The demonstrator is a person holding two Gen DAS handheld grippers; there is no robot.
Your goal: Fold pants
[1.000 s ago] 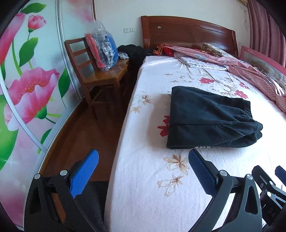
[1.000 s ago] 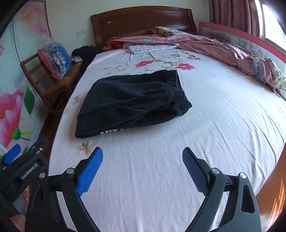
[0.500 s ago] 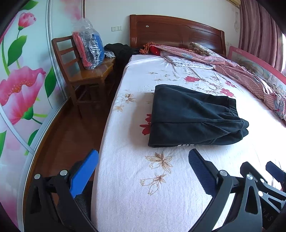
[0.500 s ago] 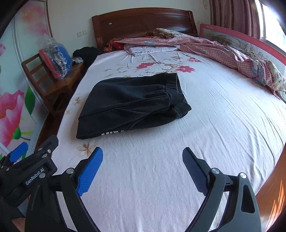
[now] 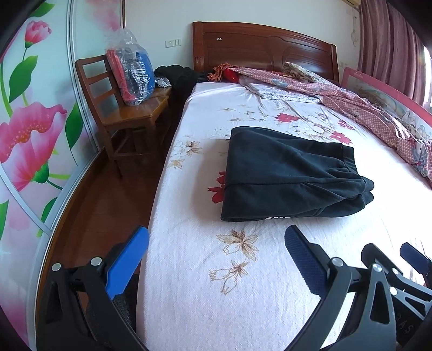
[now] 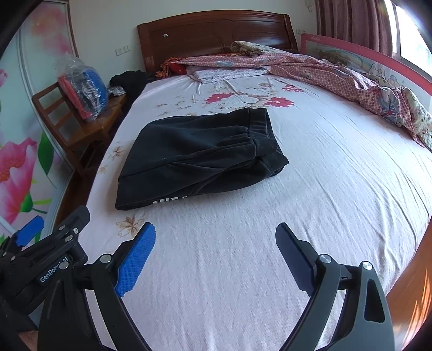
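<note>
The left hand-held gripper [image 5: 216, 243] was spread wide, its blue pads [image 5: 128, 260] far apart with nothing between them. It held nothing and touched nothing, hovering over the near left edge of the bed [image 5: 243, 310], one finger out past the mattress edge above the wooden floor [image 5: 102, 199]. The right hand-held gripper [image 6: 214, 240] was likewise wide open and empty, poised above the white flowered sheet nearer the middle of the bed's foot end.

The pants [image 5: 286, 175], black and already folded into a compact bundle, lay flat on the sheet ahead of both grippers and well apart from either. Their elastic waistband faced the right side of the bed, and a strip of white lettering showed along the near edge.

The left wrist view took in more of the room's left side: the wardrobe door [image 5: 29, 140] painted with large pink flowers, the wooden chair [image 5: 127, 113] beside the bed, and the clear plastic bag [image 5: 132, 73] of red and blue cloth standing on its seat. It also caught part of the right hand-held gripper at its lower right corner. The right wrist view showed more of the bed's right side: the pink checked quilt [image 6: 337, 75] heaped along the far edge, the cartoon-printed bed rail [image 6: 359, 58] and the curtain [image 6: 353, 21] behind it. The left hand-held gripper's black body intruded at its lower left. Both views showed the dark wooden headboard [image 5: 262, 46].
</note>
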